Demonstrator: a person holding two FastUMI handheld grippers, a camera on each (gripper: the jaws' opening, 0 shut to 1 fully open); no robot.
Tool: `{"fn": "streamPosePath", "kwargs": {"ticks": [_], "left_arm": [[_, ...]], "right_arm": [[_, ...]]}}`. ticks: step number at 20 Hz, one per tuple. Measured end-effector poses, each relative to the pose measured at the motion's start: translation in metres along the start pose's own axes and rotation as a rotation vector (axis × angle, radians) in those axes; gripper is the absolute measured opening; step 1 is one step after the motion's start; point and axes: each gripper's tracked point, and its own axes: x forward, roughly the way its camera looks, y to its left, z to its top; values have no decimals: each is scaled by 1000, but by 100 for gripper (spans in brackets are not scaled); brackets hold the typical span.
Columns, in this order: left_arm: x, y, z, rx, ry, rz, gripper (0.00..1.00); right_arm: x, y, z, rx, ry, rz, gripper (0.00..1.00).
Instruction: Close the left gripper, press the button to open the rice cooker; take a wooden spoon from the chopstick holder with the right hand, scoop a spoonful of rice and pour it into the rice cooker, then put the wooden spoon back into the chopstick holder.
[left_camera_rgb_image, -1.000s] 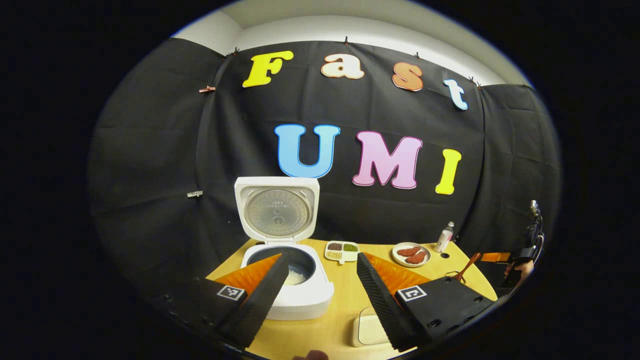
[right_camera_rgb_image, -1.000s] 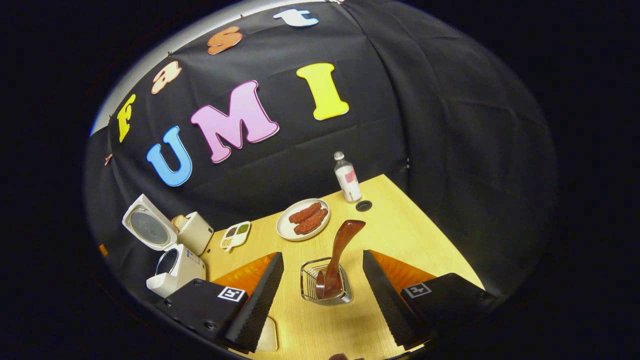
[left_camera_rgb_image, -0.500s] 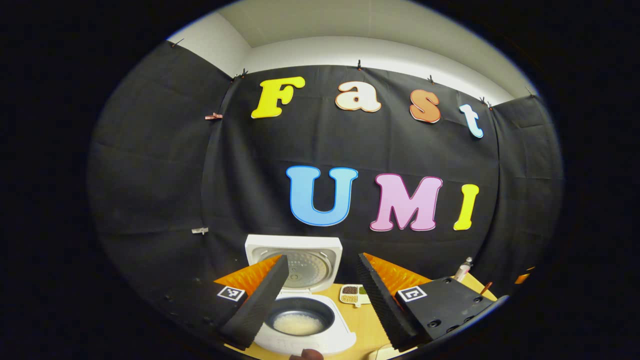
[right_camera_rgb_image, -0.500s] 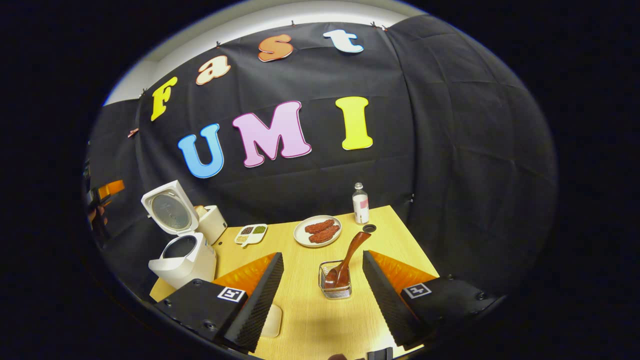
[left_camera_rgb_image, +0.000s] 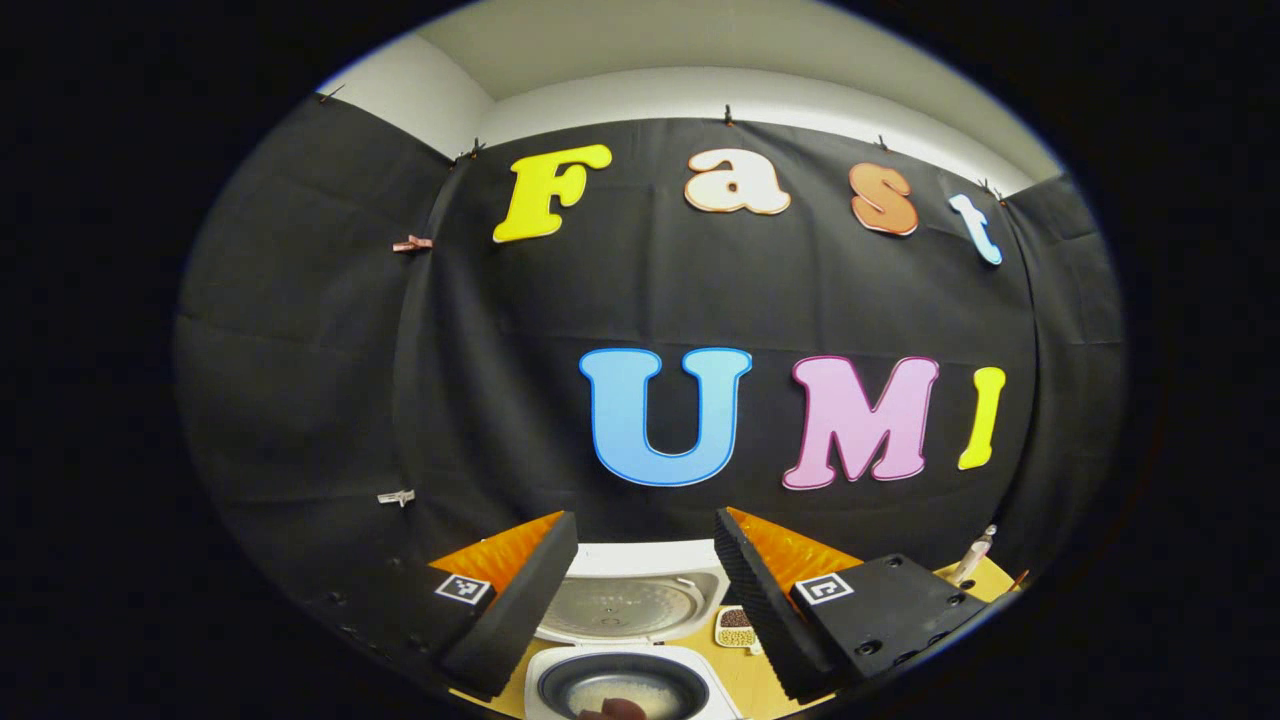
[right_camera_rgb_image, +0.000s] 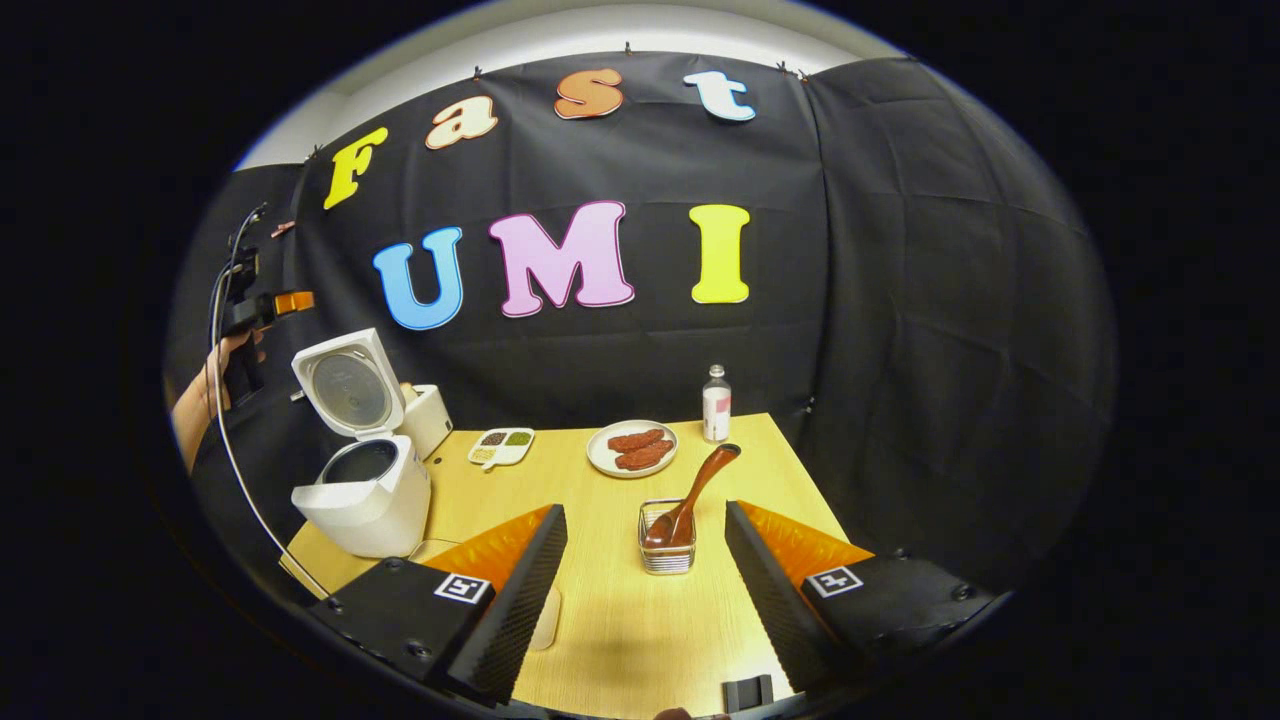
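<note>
The white rice cooker (right_camera_rgb_image: 365, 490) stands at the table's left with its lid (right_camera_rgb_image: 345, 385) raised. In the left gripper view the cooker (left_camera_rgb_image: 620, 690) lies just below, with rice in its pot. My left gripper (left_camera_rgb_image: 643, 516) is open and holds nothing. It also hangs high beside the cooker (right_camera_rgb_image: 255, 305), held by a hand. The wooden spoon (right_camera_rgb_image: 695, 485) leans in the wire chopstick holder (right_camera_rgb_image: 668, 545). My right gripper (right_camera_rgb_image: 645, 508) is open, drawn back from the holder, which sits ahead between its fingers.
A plate of sausages (right_camera_rgb_image: 632, 448), a bottle (right_camera_rgb_image: 715, 403) and a divided dish of grains (right_camera_rgb_image: 500, 447) line the table's back. A white box (right_camera_rgb_image: 430, 420) stands behind the cooker. A pale dish (right_camera_rgb_image: 545, 620) peeks from under my right gripper's left finger.
Both grippers rose and drew back. The left view tilted up, so the cooker slid to its bottom edge. The right gripper backed away from the holder; the spoon stayed in it.
</note>
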Motion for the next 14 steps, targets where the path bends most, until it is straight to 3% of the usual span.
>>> {"fn": "streamPosePath", "kwargs": {"ticks": [9, 14], "left_arm": [[102, 26, -60, 19, 144, 31, 94], [114, 27, -86, 24, 202, 64, 98]], "right_arm": [[-42, -12, -11, 18, -2, -126, 99], [-56, -16, -14, 27, -2, -170, 98]]}}
